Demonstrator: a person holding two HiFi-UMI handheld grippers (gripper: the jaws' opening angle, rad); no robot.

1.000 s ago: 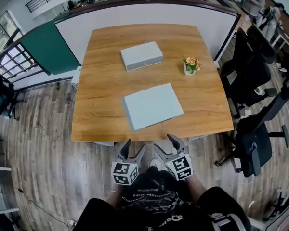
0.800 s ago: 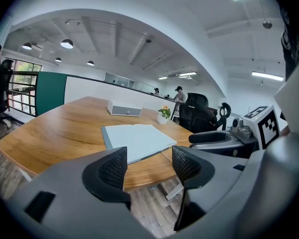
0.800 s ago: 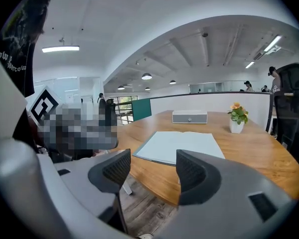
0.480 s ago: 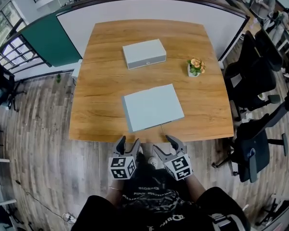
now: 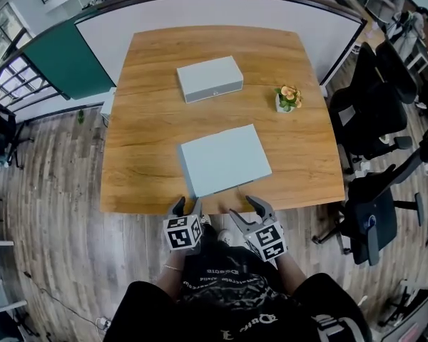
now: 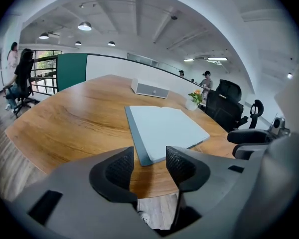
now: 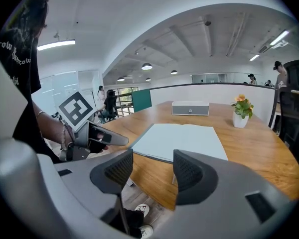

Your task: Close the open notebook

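- Standing beside a white partition, the wooden table [image 5: 150, 120] carries every item of the task. Its near edge faces the person, which puts the work within reach of both hands.
- Notebook [image 5: 225, 159]: lies open and flat, pale pages up, near the table's front edge and slightly skewed to it. Both gripper views show a centre fold. A cover edge shows along its left side, the likely place to lift from, in my judgement. It is untouched, so the closing is not yet begun.
- Grey box [image 5: 210, 78]: sits well behind the notebook, toward the far edge. It is closed, and its contents cannot be told.
- Left gripper [image 5: 187, 204]: held just off the table's front edge, aimed at the notebook's near left corner. Its jaws have just been closing but stand apart, nothing between them.
- Right gripper [image 5: 244, 209]: held beside the left one, facing the notebook's near edge. Its jaws have also just been closing a little, and stand apart and empty.
- Small white pot [image 5: 287, 97]: stands to the right, clear of the notebook, holding orange and yellow flowers with green leaves. It appears well out of a closing cover's path.
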